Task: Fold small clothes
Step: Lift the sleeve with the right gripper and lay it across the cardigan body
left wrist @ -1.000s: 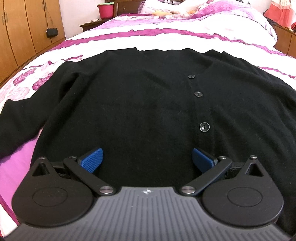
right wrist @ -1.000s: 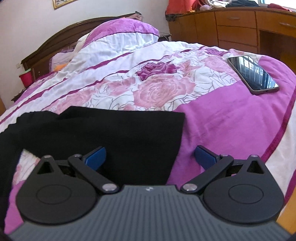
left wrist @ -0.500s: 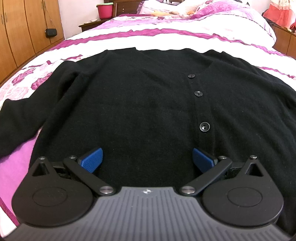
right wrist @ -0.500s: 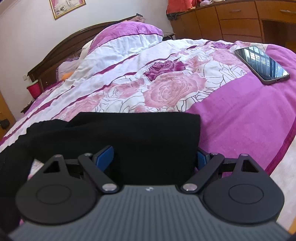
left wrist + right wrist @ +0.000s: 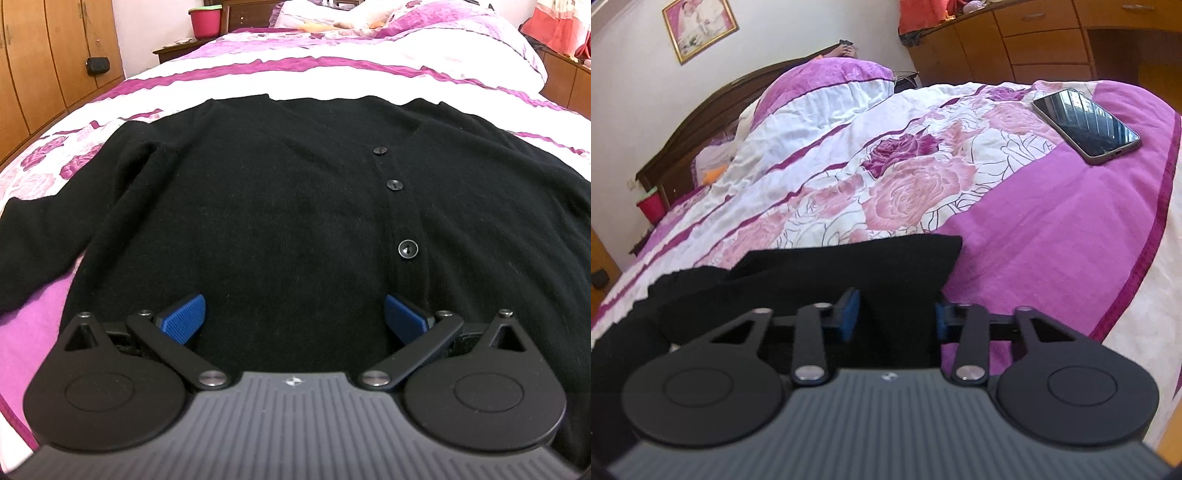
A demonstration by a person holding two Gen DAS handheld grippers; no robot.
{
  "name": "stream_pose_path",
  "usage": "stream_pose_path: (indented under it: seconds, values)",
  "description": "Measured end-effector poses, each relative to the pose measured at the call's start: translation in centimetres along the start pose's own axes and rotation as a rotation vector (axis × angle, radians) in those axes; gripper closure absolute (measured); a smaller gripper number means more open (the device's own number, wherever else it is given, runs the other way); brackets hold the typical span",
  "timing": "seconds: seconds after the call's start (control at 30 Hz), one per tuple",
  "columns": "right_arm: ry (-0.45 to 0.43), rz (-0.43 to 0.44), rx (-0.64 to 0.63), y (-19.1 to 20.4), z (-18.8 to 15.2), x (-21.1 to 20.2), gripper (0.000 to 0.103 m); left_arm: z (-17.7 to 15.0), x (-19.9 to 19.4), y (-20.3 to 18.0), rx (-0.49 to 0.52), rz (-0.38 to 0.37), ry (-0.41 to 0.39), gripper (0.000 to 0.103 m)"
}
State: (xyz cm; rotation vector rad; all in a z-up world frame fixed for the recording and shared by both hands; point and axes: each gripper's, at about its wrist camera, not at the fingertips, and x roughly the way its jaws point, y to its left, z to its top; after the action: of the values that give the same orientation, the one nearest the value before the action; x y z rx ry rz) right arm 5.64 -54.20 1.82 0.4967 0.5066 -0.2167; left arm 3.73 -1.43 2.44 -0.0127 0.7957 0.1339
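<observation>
Lying flat and face up across the bed (image 5: 332, 70), the black cardigan (image 5: 280, 206) has its neckline on the far side and its hem nearest the left tool (image 5: 293, 317), a layout that suits folding: the body is spread smooth and its buttons (image 5: 407, 249) run up the right of centre. The left tool hovers low over the hem with its blue pads (image 5: 183, 318) spread wide and nothing between them, probably waiting to pin or lift the hem once the sleeves are dealt with. One sleeve trails off to the left onto the pink cover.

Over at the other sleeve (image 5: 886, 269), the right tool (image 5: 895, 314) has its pads drawn in against both edges of the cuff end, so the cloth fills the gap; the grip looks nearly or fully made, though how firmly it pinches I cannot tell. Taking the sleeve at its end makes sense, since from there it can be carried across onto the body. A phone (image 5: 1086, 123) rests well apart on the far right of the cover.
</observation>
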Motion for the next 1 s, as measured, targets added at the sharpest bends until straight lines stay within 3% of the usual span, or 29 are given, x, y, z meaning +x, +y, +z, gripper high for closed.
stream_pose_path:
  seconds: [0.1, 0.2, 0.5, 1.0]
  values:
    - [-0.004, 0.048, 0.030, 0.2, 0.4, -0.5, 0.087, 0.0, -0.1, 0.0, 0.002, -0.003, 0.002, 0.000]
    - [-0.014, 0.074, 0.020, 1.2, 0.8, -0.9, 0.089, 0.0, -0.1, 0.2, 0.001, -0.010, 0.004, 0.000]
    - [-0.079, 0.180, -0.014, 4.6, 2.5, -3.3, 0.090, 0.0, -0.4, 0.5, 0.009, -0.029, 0.005, 0.000]
    - [-0.100, 0.378, -0.050, 12.8, 4.8, -5.0, 0.091, 0.2, -1.7, 2.3, -0.005, -0.070, -0.009, 0.000]
